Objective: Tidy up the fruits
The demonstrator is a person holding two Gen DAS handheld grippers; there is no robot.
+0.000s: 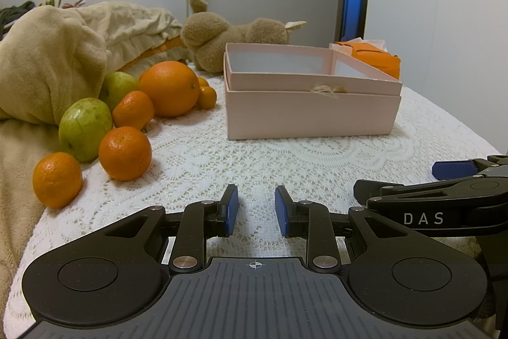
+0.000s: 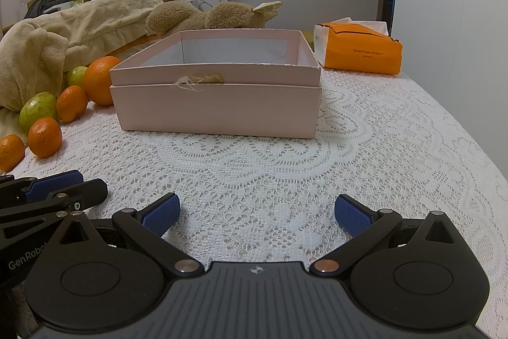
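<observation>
On a lace cloth (image 2: pixel 285 148), fruits (image 1: pixel 127 116) sit heaped left of an empty pink box (image 2: pixel 219 107), apparently their destination. Left gripper (image 1: pixel 256 210) jaws narrowly parted, holding nothing; right gripper (image 2: pixel 256 213) spread wide, seemingly ready.

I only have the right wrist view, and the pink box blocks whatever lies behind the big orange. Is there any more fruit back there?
Observer: Yes. Two small orange fruits sit right beside the large orange, on its side toward the pink box.
Operator: And the left gripper? I only see it from the side.
Observer: The left gripper has its jaws a little apart with nothing between them, over the lace cloth.
</observation>
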